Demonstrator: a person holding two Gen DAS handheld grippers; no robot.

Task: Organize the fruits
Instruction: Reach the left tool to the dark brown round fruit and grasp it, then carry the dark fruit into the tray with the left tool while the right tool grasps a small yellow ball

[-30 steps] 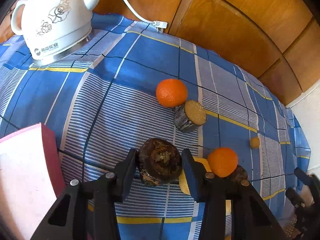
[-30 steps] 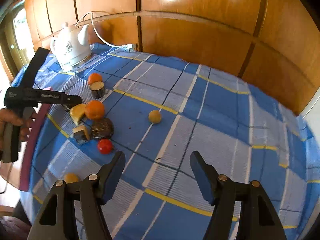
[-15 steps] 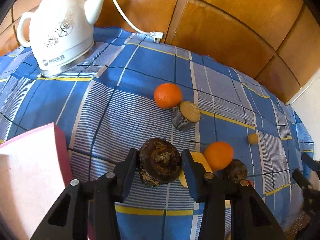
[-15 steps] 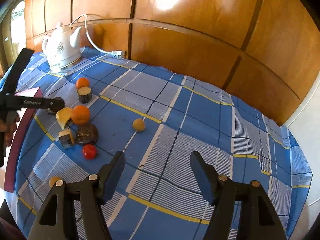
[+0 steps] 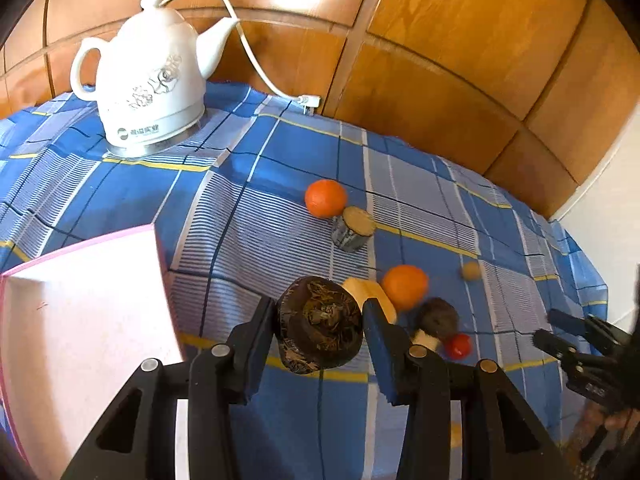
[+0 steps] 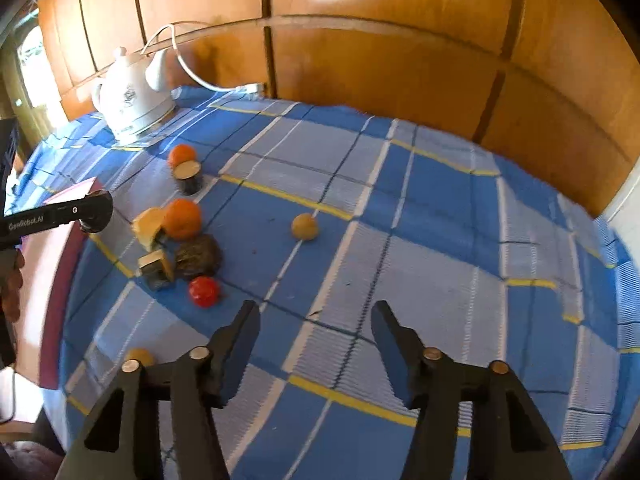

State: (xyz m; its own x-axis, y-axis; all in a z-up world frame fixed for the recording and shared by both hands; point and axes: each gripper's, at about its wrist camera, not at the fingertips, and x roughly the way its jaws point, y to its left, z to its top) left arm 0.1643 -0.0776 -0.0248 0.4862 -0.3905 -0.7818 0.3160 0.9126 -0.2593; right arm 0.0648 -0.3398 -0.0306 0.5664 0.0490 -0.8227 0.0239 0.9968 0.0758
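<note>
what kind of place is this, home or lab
Most likely a home, perhaps a dining corner: a white electric kettle stands on a blue plaid tablecloth, wood-panelled walls rise behind, and fruit such as an orange lies scattered.

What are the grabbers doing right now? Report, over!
Left gripper shut on the dark brown fruit, held above the cloth beside the pink box. Right gripper open, holding nothing. Nothing blocks the box.

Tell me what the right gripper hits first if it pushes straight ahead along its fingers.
The right gripper is open and empty. Straight ahead lies only bare checked tablecloth, then the wooden wall panel. The small tan fruit sits just left of that line, though depth is hard to judge.
</note>
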